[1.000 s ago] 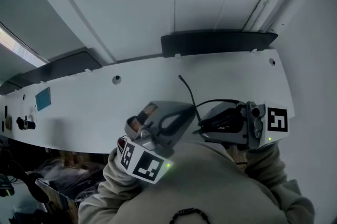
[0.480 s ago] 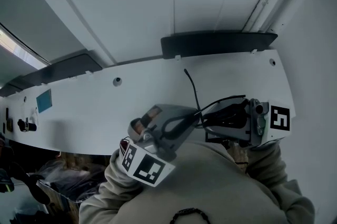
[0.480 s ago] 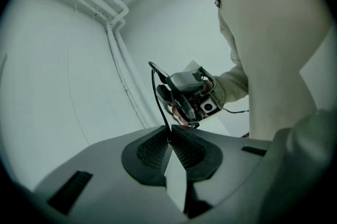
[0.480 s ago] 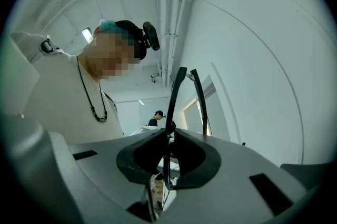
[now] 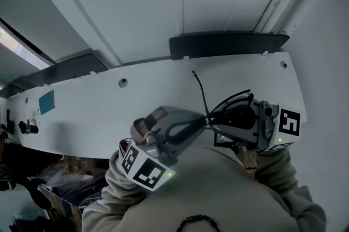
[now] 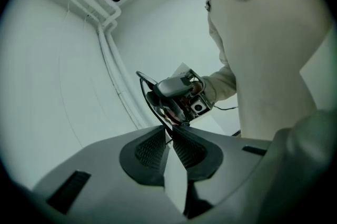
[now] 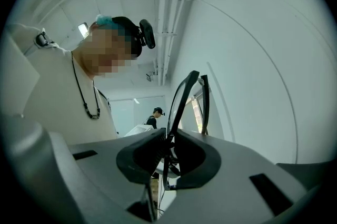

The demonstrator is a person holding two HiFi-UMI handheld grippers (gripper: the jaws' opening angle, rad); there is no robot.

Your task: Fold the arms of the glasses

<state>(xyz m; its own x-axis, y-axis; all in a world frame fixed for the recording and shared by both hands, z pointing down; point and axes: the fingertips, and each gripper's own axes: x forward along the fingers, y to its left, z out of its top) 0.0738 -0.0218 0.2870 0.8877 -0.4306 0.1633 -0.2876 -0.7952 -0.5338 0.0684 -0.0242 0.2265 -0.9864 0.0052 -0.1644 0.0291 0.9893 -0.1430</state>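
The black glasses (image 5: 232, 107) hang in the air between my two grippers, close to the person's chest. My right gripper (image 5: 219, 119) is shut on the front frame; in the right gripper view the rim (image 7: 181, 102) rises out of its jaws (image 7: 169, 148). One thin arm (image 5: 199, 89) sticks up and away. My left gripper (image 5: 202, 124) faces the right one. Its jaws are opening, and the arm's end (image 6: 152, 99) lies in the narrow gap between the pads (image 6: 169, 133) without being pressed. The right gripper (image 6: 179, 92) shows straight ahead in the left gripper view.
Below lies a long white panel (image 5: 98, 111) with small holes, a blue label (image 5: 46, 101) and a black ledge (image 5: 226, 44) at its far edge. White walls and pipes (image 6: 110, 54) surround me. Another person (image 7: 156, 115) stands far off.
The glasses have tipped a little, so the free arm's tip stands higher and further right. The left gripper's marker cube has shifted slightly left. Both hands stay almost in place.
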